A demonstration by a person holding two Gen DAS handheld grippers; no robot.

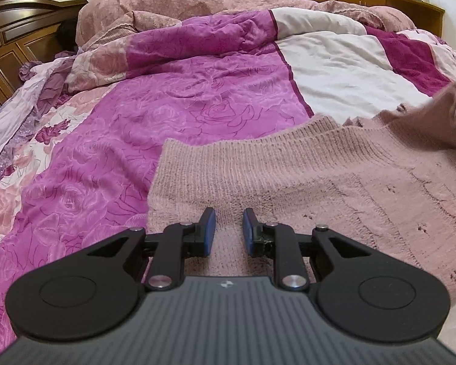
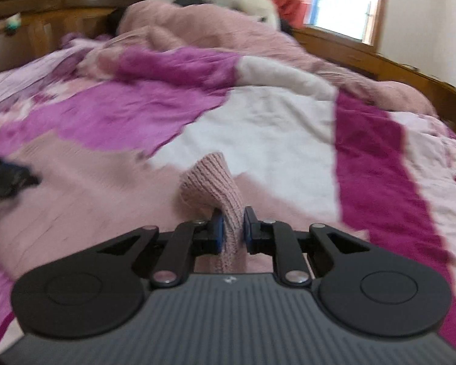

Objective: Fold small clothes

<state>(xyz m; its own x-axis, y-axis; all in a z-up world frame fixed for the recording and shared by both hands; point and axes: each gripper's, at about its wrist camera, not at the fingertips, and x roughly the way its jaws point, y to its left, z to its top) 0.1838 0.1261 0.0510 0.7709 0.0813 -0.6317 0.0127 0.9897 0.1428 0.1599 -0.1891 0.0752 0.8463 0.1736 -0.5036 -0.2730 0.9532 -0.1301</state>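
Pink knit sweater (image 1: 319, 188): lies flat on the quilt (image 1: 173, 115) at the near side of the bed. Its ribbed band edge runs crosswise in the left wrist view, from left of the left gripper off toward the right; the knit body extends right of the gripper and is cut off by the frame edge. Overall long axis cannot be told.

Sweater, raised part (image 2: 212, 182): a ribbed tube of knit, likely a sleeve or cuff, stands up from the quilt and points away from the camera toward the headboard (image 2: 45, 9).

Left gripper (image 1: 229, 228): jaws parted, nothing between them, poised over the sweater just inside the ribbed band; contact with the knit cannot be told.

Right gripper (image 2: 232, 228): clenched on the ribbed tube, knit pinched between the blue pads (image 2: 218, 228).

Hard to make out: the right wrist view is smeared; a dark blurred shape at its left edge is unidentifiable. A blurred pink mass hides the sweater's far right in the left wrist view.

Open room: flat magenta and white quilt lies beyond the sweater, up to a heaped pink duvet (image 1: 197, 9) near the headboard.
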